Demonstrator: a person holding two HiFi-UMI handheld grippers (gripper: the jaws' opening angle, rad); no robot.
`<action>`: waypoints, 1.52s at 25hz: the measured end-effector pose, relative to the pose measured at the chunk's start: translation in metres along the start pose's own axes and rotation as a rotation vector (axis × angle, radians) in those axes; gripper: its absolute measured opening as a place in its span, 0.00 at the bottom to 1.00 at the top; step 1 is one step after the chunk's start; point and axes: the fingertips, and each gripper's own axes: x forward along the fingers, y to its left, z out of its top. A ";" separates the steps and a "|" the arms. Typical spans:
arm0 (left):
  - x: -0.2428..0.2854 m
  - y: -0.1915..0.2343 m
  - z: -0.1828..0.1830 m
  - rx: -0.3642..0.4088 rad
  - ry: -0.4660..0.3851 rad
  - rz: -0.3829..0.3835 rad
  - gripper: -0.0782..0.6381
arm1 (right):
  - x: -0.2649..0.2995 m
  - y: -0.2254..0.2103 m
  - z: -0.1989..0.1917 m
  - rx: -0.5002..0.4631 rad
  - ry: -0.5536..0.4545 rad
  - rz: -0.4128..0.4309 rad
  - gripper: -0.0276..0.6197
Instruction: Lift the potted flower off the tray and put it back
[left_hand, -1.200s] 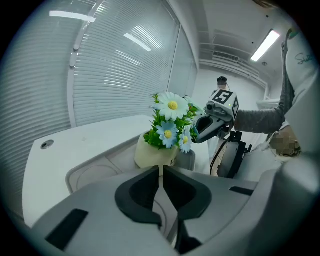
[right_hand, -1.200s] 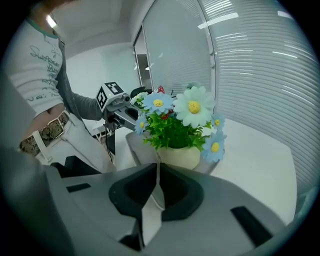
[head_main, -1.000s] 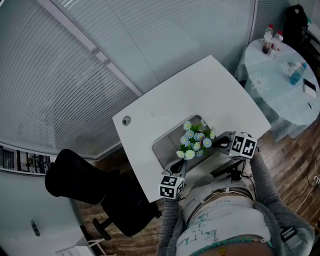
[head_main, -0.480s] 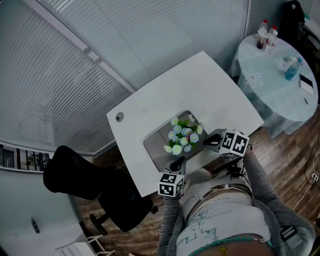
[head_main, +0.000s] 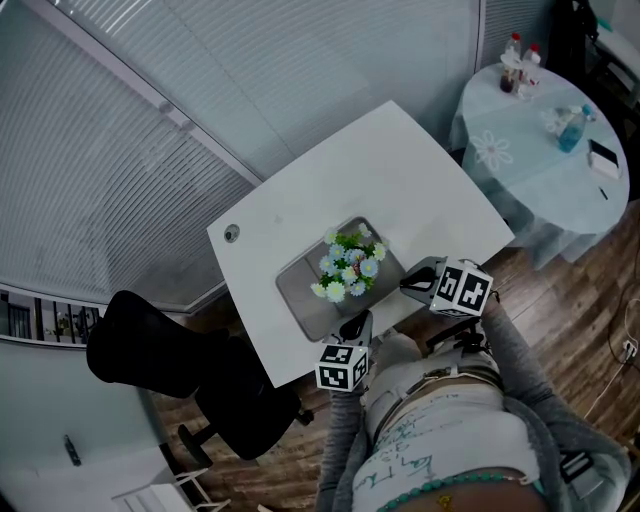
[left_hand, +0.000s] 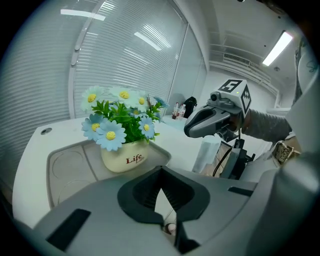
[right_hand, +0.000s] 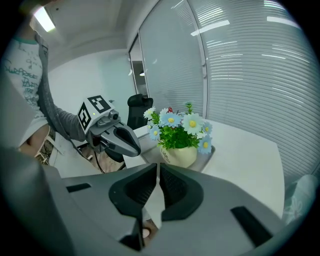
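Main risk as I saw it: the left gripper (head_main: 355, 327) and right gripper (head_main: 407, 284) both had their jaws pressed together with nothing between them. They hung at lower middle of the head view, by the near edge of the white desk (head_main: 400, 170), apart from the small cream ceramic pot of blue and white daisies (head_main: 347, 268). Going in with jaws like that would have shoved the pot rather than taken it. Its rounded glossy wall looked likely to slide off a nudge, and the tall bunch on top made it top-heavy, so a tip seemed plausible. It also sat close to the raised lip at one corner of the flat grey rectangular tray (head_main: 298, 298), so a sideways bump could have hung it on that lip. The scene fitted a pot waiting for its lift or one already set back; I couldn't tell which. The pot itself stood upright on the tray at centre frame, dark lettering on its side, flowers intact, and nothing was touching it.
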 end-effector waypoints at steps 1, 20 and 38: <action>-0.001 -0.004 0.001 -0.002 -0.006 0.004 0.12 | -0.004 0.003 0.001 0.000 0.001 -0.004 0.09; -0.048 -0.087 0.040 -0.043 -0.204 0.136 0.12 | -0.067 0.067 0.033 0.079 -0.275 -0.043 0.09; -0.105 -0.157 0.047 -0.065 -0.343 0.207 0.12 | -0.122 0.139 0.031 0.084 -0.416 -0.066 0.09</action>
